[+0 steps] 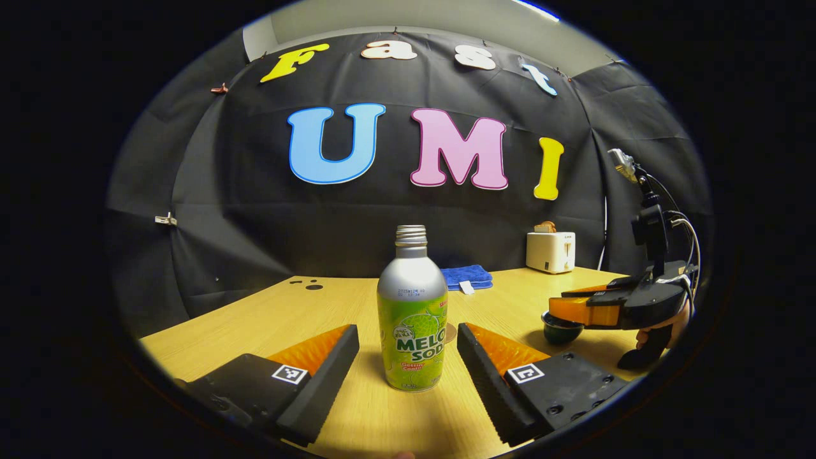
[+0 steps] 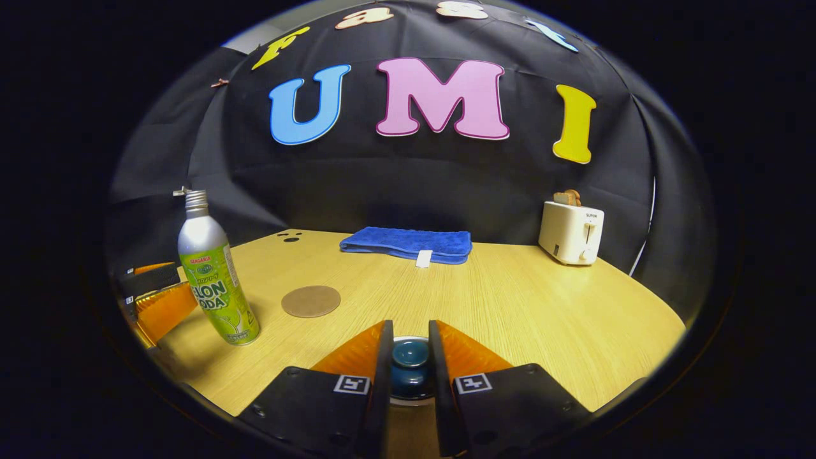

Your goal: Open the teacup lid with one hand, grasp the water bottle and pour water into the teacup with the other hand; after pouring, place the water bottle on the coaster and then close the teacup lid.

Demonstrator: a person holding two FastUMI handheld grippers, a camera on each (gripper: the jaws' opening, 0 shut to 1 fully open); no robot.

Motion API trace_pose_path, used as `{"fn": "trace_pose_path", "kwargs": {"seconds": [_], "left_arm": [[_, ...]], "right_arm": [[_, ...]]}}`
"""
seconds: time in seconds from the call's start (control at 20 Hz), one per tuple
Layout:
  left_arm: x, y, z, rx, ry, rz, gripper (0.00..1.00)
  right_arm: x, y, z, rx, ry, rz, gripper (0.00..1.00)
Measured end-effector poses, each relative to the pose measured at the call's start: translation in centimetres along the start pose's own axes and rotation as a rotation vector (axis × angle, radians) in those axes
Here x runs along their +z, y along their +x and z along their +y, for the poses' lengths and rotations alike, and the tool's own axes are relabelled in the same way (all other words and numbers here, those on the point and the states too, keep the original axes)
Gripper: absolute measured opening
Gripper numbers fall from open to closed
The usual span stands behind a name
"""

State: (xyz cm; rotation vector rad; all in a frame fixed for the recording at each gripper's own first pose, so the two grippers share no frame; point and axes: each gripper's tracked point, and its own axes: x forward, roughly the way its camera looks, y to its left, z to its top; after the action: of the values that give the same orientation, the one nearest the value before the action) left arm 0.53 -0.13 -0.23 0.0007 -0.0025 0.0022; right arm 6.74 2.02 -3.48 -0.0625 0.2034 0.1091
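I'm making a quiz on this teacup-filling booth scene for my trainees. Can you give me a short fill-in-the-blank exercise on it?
1. The right gripper is closed on the knob of the teacup ____.
2. The water bottle stands between the open fingers of the ____ gripper.
3. The round coaster on the table is ____.
4. At the back of the table, beside the toaster, lies a folded ____ towel.

Missing words: lid; left; empty; blue

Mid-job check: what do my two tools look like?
Left tool and right tool: black bodies, wedge-shaped ribbed fingers, a square black-and-white marker on each finger base. The right tool carries an upright black mast with looping cables.
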Motion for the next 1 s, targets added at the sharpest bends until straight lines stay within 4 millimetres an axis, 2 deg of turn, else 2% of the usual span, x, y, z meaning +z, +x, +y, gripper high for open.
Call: {"fn": "trace_pose_path", "kwargs": {"seconds": [0.1, 0.15, 0.45, 0.6, 1.0], "left_arm": [[0.0, 0.0, 0.0, 0.000, 0.000, 0.000, 0.98], [0.0, 0.0, 0.0, -0.001, 0.000, 0.000, 0.98], [0.0, 0.4, -0.5, -0.029, 0.001, -0.003, 0.98], [0.1, 0.9, -0.6, -0.029, 0.001, -0.002, 0.98], [0.1, 4.2, 0.0, -0.016, 0.000, -0.001, 0.98]], "right_arm": [[0.3, -0.2, 0.2, 0.015, -0.014, -0.013, 0.26], [0.5, -0.4, 0.1, 0.015, -0.018, -0.027, 0.30], [2.5, -2.1, -0.4, -0.025, -0.014, -0.171, 0.31], [2.8, -2.8, -1.4, -0.048, 0.042, -0.218, 0.30], [2.8, -3.2, -3.6, -0.091, 0.067, -0.226, 0.30]]}}
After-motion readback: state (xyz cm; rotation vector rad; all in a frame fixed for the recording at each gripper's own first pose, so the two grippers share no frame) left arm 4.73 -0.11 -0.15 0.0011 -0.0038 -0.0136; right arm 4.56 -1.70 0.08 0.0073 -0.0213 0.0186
